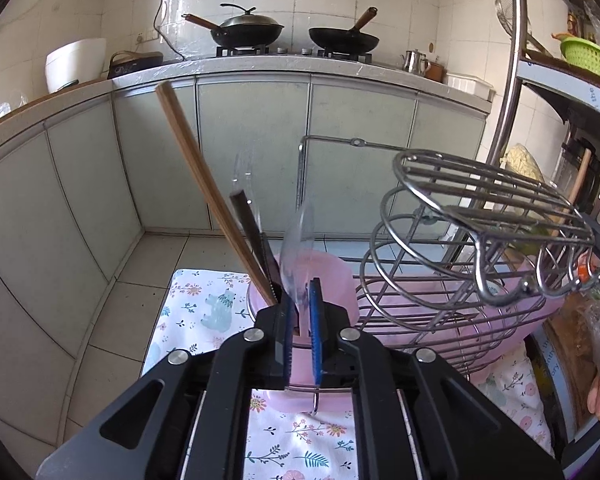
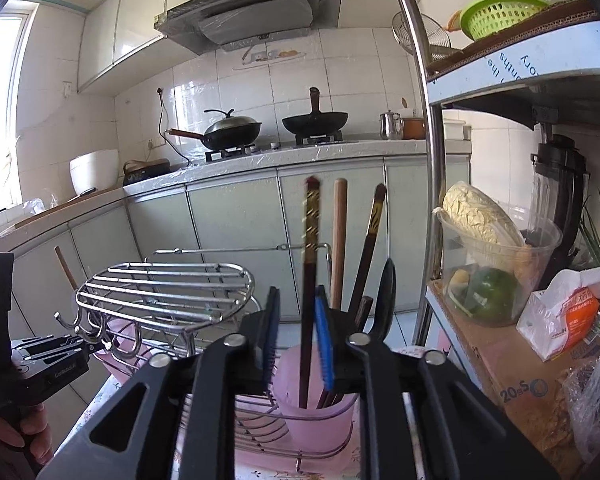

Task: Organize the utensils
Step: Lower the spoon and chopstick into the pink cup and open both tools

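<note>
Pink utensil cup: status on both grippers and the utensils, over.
Left gripper jaws slightly apart around clear plastic spoon standing in pink cup. Right gripper open around dark chopstick in its cup. Wire rack close beside, nothing blocking.

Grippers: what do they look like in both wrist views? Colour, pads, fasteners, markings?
Both are matte black. The left gripper and right gripper each have two angular linkage arms with cutout slots, round silver pivot pins, and ridged blue pads lining the fingers. In the right wrist view, the left gripper's body carries small white lettering, too small to read. No cables or sleeves visible.
</note>
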